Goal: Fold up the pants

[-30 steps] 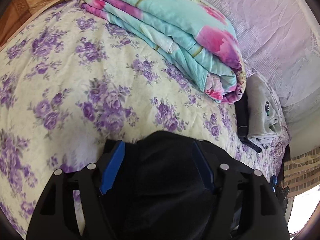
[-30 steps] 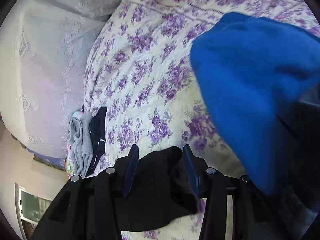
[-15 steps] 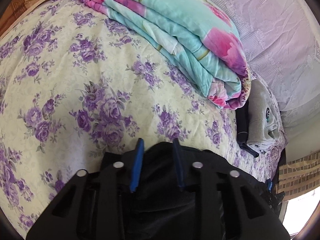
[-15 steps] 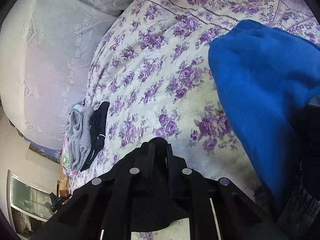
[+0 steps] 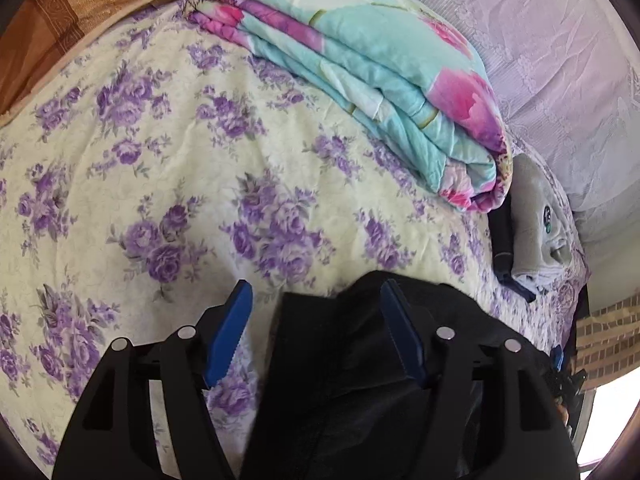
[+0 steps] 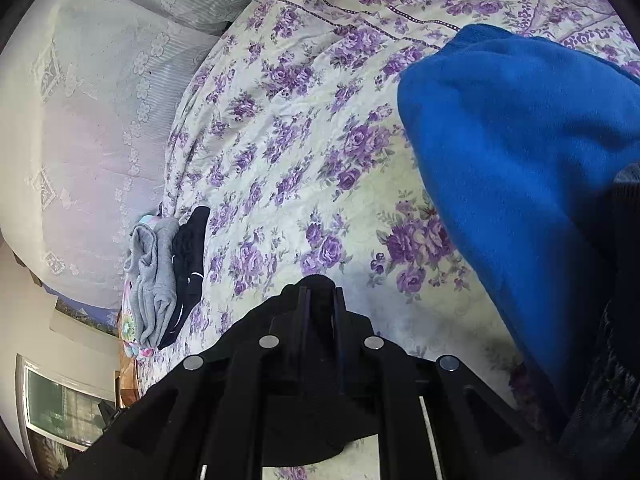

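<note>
A: What lies on the bed?

B: A quilted bedspread [image 5: 168,168], cream with purple rose sprays, puckered by its stitching. On it the pants [image 5: 344,380], matt black cloth, lie in soft creases close under the left gripper [image 5: 316,336]. A rounded bulge of them rises between its blue ribbed pads [image 5: 226,336].

A: Does the left one grip?

B: No. Its jaws have just been opening and stand apart. The left pad is clear over the bedspread; the right pad lies against or above the black cloth, and I cannot tell which. Half a second back they were drawn close together on the fold.

A: And the right?

B: The right gripper [image 6: 320,300] is clenched on the pants, a black fold pinched between narrow jaws. A second ago those jaws were spread around the cloth; they closed and have not shifted since.

A: What else is there?

B: A folded quilt [image 5: 360,76], smooth turquoise cotton with pink blooms, stacked in thick layers at the far side. Just beyond its end lie a grey garment [image 5: 536,220] and a dark garment [image 5: 502,240], folded side by side at the bed's edge. A fuzzy blue fleece [image 6: 520,160] fills the right of the right view. Pale lace cloth [image 6: 80,120] hangs past the bed edge.

A: Room to move?

B: A broad bare stretch of bedspread lies between the pants and the quilt.
</note>
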A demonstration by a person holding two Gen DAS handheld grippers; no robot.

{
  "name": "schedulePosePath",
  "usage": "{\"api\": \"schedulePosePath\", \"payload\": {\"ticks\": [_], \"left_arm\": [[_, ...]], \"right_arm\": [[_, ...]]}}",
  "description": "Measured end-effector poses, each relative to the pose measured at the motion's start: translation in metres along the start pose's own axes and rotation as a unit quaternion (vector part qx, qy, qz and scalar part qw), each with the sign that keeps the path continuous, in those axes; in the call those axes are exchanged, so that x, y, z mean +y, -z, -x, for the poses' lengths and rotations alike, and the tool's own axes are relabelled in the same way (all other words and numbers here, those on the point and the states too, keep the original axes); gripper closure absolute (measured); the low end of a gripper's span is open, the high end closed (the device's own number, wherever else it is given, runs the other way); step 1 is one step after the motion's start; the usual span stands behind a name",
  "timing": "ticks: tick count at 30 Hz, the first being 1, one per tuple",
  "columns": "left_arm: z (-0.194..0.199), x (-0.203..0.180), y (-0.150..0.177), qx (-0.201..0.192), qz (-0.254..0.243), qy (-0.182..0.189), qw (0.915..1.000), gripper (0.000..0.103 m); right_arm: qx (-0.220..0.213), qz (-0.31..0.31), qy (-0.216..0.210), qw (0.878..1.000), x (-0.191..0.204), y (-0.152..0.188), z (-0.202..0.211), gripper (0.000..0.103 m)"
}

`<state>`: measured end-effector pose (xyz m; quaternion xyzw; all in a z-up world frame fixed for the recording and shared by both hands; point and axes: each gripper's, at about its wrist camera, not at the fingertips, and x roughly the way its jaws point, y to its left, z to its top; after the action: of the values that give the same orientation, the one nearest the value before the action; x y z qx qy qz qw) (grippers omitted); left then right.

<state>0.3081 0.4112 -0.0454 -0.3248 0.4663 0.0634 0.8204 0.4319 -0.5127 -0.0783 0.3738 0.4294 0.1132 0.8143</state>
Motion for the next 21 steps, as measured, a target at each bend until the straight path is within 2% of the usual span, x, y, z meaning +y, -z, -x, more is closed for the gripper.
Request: {"api": "schedulePosePath", "payload": {"ticks": [2, 3, 5, 7, 8, 11, 15, 21], "left_arm": [[-0.013, 0.003, 0.004, 0.019, -0.009, 0.007, 0.9997, 0.051], [-0.020, 0.002, 0.006, 0.024, -0.019, 0.001, 0.9995, 0.051], [-0.024, -0.001, 0.008, 0.014, -0.031, -0.001, 0.9994, 0.062], [-0.020, 0.000, 0.006, 0.000, -0.020, 0.011, 0.9997, 0.064], [-0.017, 0.000, 0.005, -0.009, -0.014, 0.015, 0.9998, 0.094], [0.002, 0.000, 0.001, -0.040, 0.000, 0.033, 0.9987, 0.095], [0.041, -0.009, 0.001, -0.084, -0.007, 0.072, 0.9939, 0.096], [0.090, -0.013, 0.020, -0.118, -0.009, 0.123, 0.9854, 0.096]], "right_arm": [[0.001, -0.003, 0.000, 1.000, -0.001, 0.000, 0.000, 0.092], [0.002, -0.004, 0.001, 1.000, -0.001, 0.000, 0.000, 0.092], [0.003, -0.008, 0.003, 1.000, -0.002, 0.001, -0.001, 0.092], [0.001, -0.012, 0.004, 1.000, -0.001, 0.001, 0.000, 0.092], [-0.003, -0.013, 0.003, 1.000, 0.000, 0.001, 0.002, 0.092], [-0.024, -0.010, -0.001, 1.000, 0.006, 0.000, 0.014, 0.094], [-0.051, 0.005, -0.015, 0.999, 0.022, 0.002, 0.040, 0.095], [-0.088, 0.027, -0.050, 0.994, 0.037, 0.021, 0.094, 0.097]]}}
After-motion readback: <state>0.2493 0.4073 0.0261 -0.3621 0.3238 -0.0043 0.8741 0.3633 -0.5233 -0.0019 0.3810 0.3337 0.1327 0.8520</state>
